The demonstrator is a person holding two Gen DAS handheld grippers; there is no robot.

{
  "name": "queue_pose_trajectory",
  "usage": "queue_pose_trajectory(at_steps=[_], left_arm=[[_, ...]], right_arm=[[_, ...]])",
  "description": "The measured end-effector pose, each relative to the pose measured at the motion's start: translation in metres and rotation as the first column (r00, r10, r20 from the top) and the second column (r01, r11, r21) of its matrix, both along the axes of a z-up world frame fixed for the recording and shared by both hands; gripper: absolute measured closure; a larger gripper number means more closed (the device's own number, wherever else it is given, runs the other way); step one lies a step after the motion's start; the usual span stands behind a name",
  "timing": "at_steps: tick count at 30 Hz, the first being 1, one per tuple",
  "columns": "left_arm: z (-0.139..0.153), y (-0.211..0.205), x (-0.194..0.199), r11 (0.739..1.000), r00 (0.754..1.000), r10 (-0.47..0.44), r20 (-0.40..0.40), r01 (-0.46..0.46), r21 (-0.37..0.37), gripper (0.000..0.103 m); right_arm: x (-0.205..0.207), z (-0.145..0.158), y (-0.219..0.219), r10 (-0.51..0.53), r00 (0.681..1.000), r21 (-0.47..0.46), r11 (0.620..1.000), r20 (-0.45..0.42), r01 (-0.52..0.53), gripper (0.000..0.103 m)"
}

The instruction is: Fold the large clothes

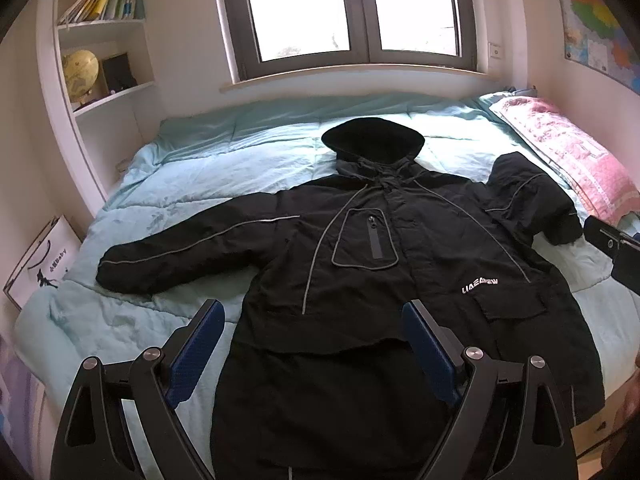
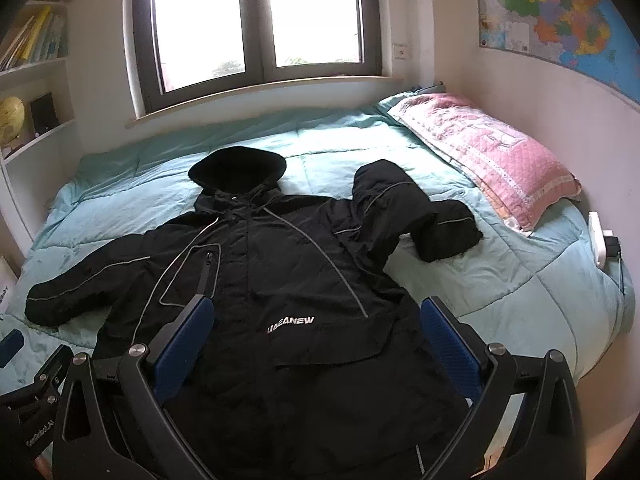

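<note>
Black jacket (image 1: 400,280): it is lying face up across the pale teal quilt (image 1: 200,160), hood (image 1: 372,140) pointing toward the window (image 1: 348,12) and hem reaching the near bed edge, which is giving both tools a flat, open garment to work from.

Left sleeve side: one sleeve (image 1: 192,252) is stretching straight out toward the bookshelf (image 1: 100,40), flat on the quilt, so it is probably sitting ready to be swung in over the chest.

Right sleeve side: the other sleeve (image 2: 412,208) is lying bent back on itself, its cuff pointing toward the pink pillow (image 2: 488,152); I judge it is needing straightening or folding inward before the body is halved.

Left gripper (image 1: 312,320): it is hovering over the lower front of the jacket with its blue pads (image 1: 200,344) spread wide, holding nothing.

Right gripper (image 2: 316,320): it is likewise hanging above the hem area near the white lettering (image 2: 290,324), spread wide and empty, seemingly placed so each tool is covering its own half.

Task stage: no fold is showing yet; the work is seemingly just starting.

Risk: the padded, slippery-looking shell is likely to spring open unless edges are being pinched firmly.
</note>
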State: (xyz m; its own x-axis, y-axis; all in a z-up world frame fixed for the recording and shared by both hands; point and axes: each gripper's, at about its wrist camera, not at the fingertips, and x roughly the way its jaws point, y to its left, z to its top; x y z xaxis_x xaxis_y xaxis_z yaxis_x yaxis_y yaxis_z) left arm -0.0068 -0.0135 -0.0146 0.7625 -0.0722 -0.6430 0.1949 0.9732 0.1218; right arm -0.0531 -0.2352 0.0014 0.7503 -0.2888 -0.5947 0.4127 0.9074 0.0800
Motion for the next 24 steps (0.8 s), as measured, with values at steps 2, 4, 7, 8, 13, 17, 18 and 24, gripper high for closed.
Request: queue_pose_trajectory(at_steps=[2,4,7,8,13,17,18,24], left_arm=[[0.000,0.000,0.001,1.000,1.000,0.001,-0.003,-0.001,-0.001,0.012],[-0.001,0.003,0.003,1.000,1.000,0.000,-0.007,0.000,-0.001,0.012],[-0.001,0.003,0.004,1.000,1.000,-0.003,-0.010,0.002,-0.009,0.012],[-0.001,0.004,0.004,1.000,1.000,-0.007,-0.011,0.007,-0.018,0.012],[0.001,0.006,0.003,0.999,1.000,-0.020,-0.005,0.020,-0.039,0.012],[-0.002,0.008,0.005,0.998,0.999,-0.022,-0.023,0.021,-0.063,0.012],[-0.003,0.008,0.006,0.998,0.999,-0.021,-0.028,0.019,-0.067,0.012],[-0.004,0.011,0.009,0.997,0.999,-0.014,-0.035,0.011,-0.076,0.012]], right_arm=[[0.001,-0.001,0.003,0.011,1.000,0.000,1.000,-0.003,-0.011,0.000],[0.002,-0.001,0.006,0.019,1.000,-0.006,1.000,-0.007,-0.019,0.000],[0.004,-0.001,0.011,0.022,1.000,-0.029,0.999,-0.013,-0.022,0.000],[0.004,0.000,0.011,0.025,1.000,-0.032,0.999,-0.013,-0.025,0.000],[0.007,0.002,0.016,0.040,0.999,-0.049,0.998,-0.018,-0.041,0.000],[0.011,0.001,0.021,0.055,0.998,-0.064,0.996,-0.030,-0.057,0.000],[0.012,0.001,0.022,0.061,0.998,-0.065,0.996,-0.034,-0.063,0.000],[0.015,0.001,0.037,0.076,0.996,-0.132,0.988,-0.040,-0.080,0.000]])
